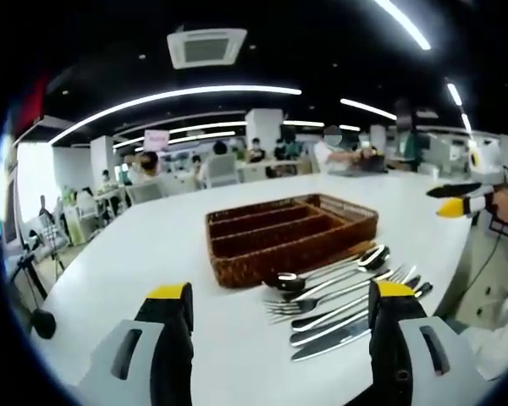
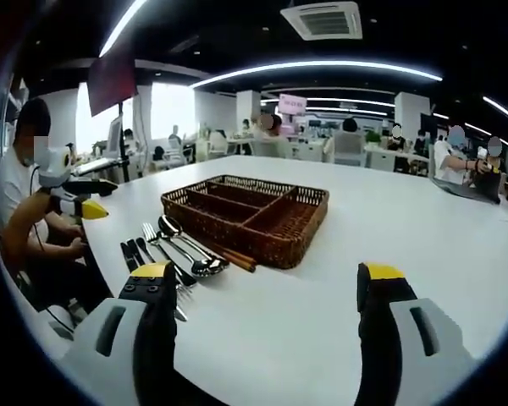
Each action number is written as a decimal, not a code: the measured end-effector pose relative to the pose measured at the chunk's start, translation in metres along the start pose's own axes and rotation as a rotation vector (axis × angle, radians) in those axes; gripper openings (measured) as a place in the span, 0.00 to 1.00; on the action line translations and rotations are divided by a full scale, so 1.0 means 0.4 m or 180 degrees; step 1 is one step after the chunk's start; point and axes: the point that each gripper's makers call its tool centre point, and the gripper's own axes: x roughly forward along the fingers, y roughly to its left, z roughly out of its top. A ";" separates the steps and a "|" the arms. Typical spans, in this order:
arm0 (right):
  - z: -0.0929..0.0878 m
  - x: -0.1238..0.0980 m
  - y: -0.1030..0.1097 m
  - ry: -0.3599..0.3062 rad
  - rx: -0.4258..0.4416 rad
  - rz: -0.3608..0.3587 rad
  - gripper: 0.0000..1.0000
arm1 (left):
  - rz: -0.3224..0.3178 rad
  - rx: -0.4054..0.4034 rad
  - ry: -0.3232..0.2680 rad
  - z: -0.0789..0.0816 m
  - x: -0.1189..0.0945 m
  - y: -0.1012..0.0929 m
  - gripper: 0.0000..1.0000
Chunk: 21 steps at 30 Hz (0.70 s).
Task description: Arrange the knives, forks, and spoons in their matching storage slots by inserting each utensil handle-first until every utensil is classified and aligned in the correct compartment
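Observation:
A brown wicker tray [image 1: 292, 230] [image 2: 247, 211] with several long compartments sits on the white table [image 1: 144, 245] [image 2: 406, 228]. No utensil shows in its compartments. Beside it spoons [image 1: 339, 269] [image 2: 186, 249], forks [image 1: 322, 300] [image 2: 157, 241] and knives [image 1: 339, 331] [image 2: 131, 254] lie side by side on the tabletop. My left gripper [image 1: 281, 292] is open, low over the table in front of the tray, with the cutlery near its right jaw. My right gripper [image 2: 267, 272] is open too, the cutlery by its left jaw. Each gripper also shows at the other view's edge, the right gripper [image 1: 461, 199] and the left gripper [image 2: 80, 205].
Two brown sticks [image 2: 233, 258] lie against the tray's near wall. A person in a white shirt [image 2: 17, 194] is at the table's edge by the cutlery. More people sit at desks [image 1: 237, 165] in the background. Bare tabletop stretches beyond the tray.

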 end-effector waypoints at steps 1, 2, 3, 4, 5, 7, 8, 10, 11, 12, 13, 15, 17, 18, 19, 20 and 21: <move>-0.001 0.000 0.001 0.0005 0.0007 0.0006 0.91 | -0.0006 -0.0001 0.0001 -0.001 0.001 -0.001 0.86; -0.002 0.001 0.002 0.0006 0.0004 0.0014 0.91 | -0.0014 0.0002 0.0000 -0.002 0.002 -0.002 0.86; -0.002 0.001 0.003 0.0007 0.0003 0.0016 0.91 | -0.0017 0.0002 0.0001 -0.002 0.002 -0.003 0.85; -0.004 0.003 0.006 0.0014 -0.0004 0.0023 0.91 | -0.0043 0.0001 0.0004 -0.004 0.004 -0.007 0.85; -0.005 0.003 0.007 0.0013 -0.0006 0.0032 0.91 | -0.0057 -0.0014 0.0000 -0.005 0.005 -0.008 0.85; -0.007 0.005 0.010 0.0023 0.0000 0.0040 0.91 | -0.0064 -0.0028 0.0010 -0.008 0.006 -0.008 0.85; -0.007 0.006 0.012 0.0025 -0.0003 0.0044 0.91 | -0.0063 -0.0027 0.0009 -0.008 0.006 -0.008 0.85; -0.006 0.008 0.013 0.0018 -0.0002 0.0052 0.91 | -0.0075 -0.0018 0.0017 -0.011 0.007 -0.010 0.84; -0.005 0.009 0.014 0.0014 0.0003 0.0057 0.91 | -0.0085 -0.0018 0.0031 -0.014 0.009 -0.011 0.84; -0.006 0.010 0.015 0.0021 0.0008 0.0065 0.91 | -0.0092 -0.0012 0.0030 -0.014 0.009 -0.012 0.84; -0.006 0.011 0.016 0.0022 0.0000 0.0068 0.91 | -0.0098 -0.0007 0.0029 -0.015 0.010 -0.013 0.83; -0.006 0.014 0.019 0.0026 -0.0005 0.0081 0.91 | -0.0135 -0.0011 0.0033 -0.017 0.015 -0.019 0.83; -0.005 0.018 0.024 0.0018 -0.0007 0.0099 0.91 | -0.0159 -0.0009 0.0049 -0.020 0.018 -0.022 0.82; -0.005 0.021 0.029 0.0028 -0.0009 0.0123 0.91 | -0.0158 0.0002 0.0056 -0.022 0.020 -0.021 0.82; -0.005 0.023 0.033 0.0028 -0.0017 0.0131 0.90 | -0.0159 0.0006 0.0062 -0.023 0.021 -0.021 0.82; -0.002 0.027 0.038 0.0022 -0.0042 0.0152 0.90 | -0.0163 0.0004 0.0068 -0.024 0.021 -0.022 0.82; -0.001 0.030 0.041 0.0017 -0.0056 0.0164 0.90 | -0.0161 -0.0003 0.0058 -0.024 0.022 -0.022 0.82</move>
